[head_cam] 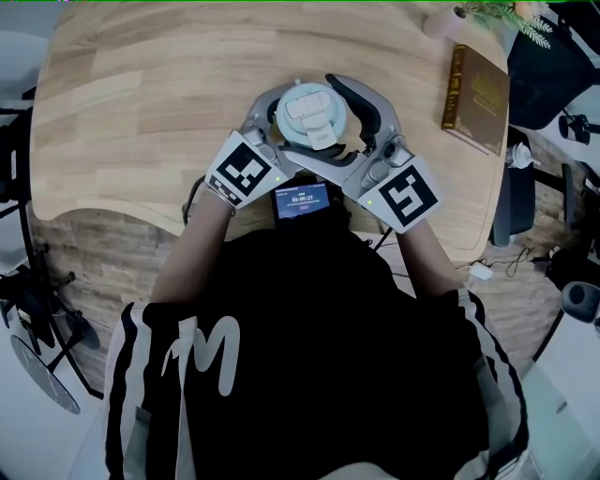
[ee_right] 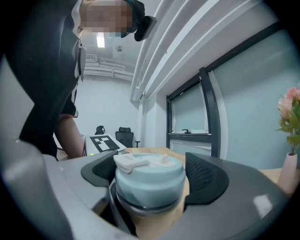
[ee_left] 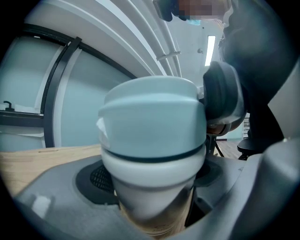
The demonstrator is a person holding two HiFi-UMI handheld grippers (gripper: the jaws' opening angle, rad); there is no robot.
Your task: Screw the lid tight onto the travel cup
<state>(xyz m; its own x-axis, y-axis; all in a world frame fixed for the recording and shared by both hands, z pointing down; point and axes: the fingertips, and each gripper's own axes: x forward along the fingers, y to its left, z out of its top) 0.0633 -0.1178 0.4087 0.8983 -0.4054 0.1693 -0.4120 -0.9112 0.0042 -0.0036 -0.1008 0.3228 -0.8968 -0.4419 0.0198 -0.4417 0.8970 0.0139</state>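
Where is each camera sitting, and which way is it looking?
Head view: on the person's head, looking steeply down at the pale wooden table and round pale blue lid; black top and forearms show.
Left gripper view: on the left gripper, looking roughly level along its grey jaws at the tan travel cup under the lid; black top at right.
Right gripper view: on the right gripper, looking level along its jaws at the lid; bare arm at left.
Shared: all three see the lid.

Wooden table [head_cam: 141, 84]. Brown book [head_cam: 476, 97] lies flat, far right. Pink vase [head_cam: 442, 21] holding greenery [head_cam: 516, 14] stands just beyond the book. Small lit screen [head_cam: 301, 200] at near edge, centre.
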